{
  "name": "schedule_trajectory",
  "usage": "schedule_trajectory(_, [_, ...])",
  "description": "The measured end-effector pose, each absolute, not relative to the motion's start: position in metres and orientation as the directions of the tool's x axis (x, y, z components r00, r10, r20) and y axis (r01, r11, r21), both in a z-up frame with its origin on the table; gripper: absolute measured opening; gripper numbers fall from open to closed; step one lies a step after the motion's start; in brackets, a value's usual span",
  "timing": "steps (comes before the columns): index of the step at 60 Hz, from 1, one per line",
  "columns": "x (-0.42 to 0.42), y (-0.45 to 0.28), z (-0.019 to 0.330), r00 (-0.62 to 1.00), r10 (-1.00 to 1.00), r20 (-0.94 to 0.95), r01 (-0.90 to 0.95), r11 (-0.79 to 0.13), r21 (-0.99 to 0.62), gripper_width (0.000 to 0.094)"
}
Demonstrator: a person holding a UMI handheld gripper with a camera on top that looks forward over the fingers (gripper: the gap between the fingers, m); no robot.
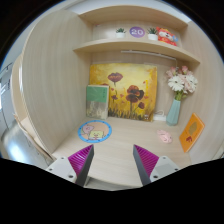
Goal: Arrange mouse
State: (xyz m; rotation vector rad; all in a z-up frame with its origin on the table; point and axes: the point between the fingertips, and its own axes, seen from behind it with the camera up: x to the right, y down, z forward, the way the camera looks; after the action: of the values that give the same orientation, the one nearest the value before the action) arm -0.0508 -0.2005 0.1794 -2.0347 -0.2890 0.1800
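No mouse shows in the gripper view. My gripper (113, 163) is open, its two magenta pads (82, 161) wide apart above the bare light wooden desk (120, 145), with nothing between them. Beyond the fingers a round blue-rimmed coaster (96, 130) lies flat on the desk, slightly left of centre.
A flower painting (124, 88) and a small green picture (97, 100) lean on the back wall. A vase of flowers (178, 95) and an orange card (191, 130) stand at the right, a small pink item (164, 137) near them. Shelves (135, 42) above hold small objects.
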Motion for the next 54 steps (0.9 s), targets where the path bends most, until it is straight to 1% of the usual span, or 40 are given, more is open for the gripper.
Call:
schedule_trajectory(8, [-0.022,-0.199,0.140,0.970,0.243,0.017,0.141,-0.505,-0.852,0.0791])
schedule_trajectory(11, [-0.004,-0.192,0.117,0.975,0.219,0.024,0.138,-0.525,-0.840,0.0791])
schedule_trajectory(20, [0.064,-0.181,0.064,0.992,0.116,0.046,0.109,-0.619,-0.778,0.0790])
schedule_trajectory(27, [0.115,-0.156,0.032,0.997,0.041,0.067,0.077,-0.657,-0.750,0.0785])
schedule_trajectory(32, [0.140,-0.130,0.022,0.997,0.009,0.079,0.065,-0.673,-0.737,0.0785])
schedule_trajectory(40, [0.172,-0.075,0.008,0.997,-0.015,0.082,0.051,-0.671,-0.740,0.0788])
schedule_trajectory(54, [0.206,0.010,-0.006,0.995,-0.019,0.097,0.057,-0.692,-0.720,0.0788])
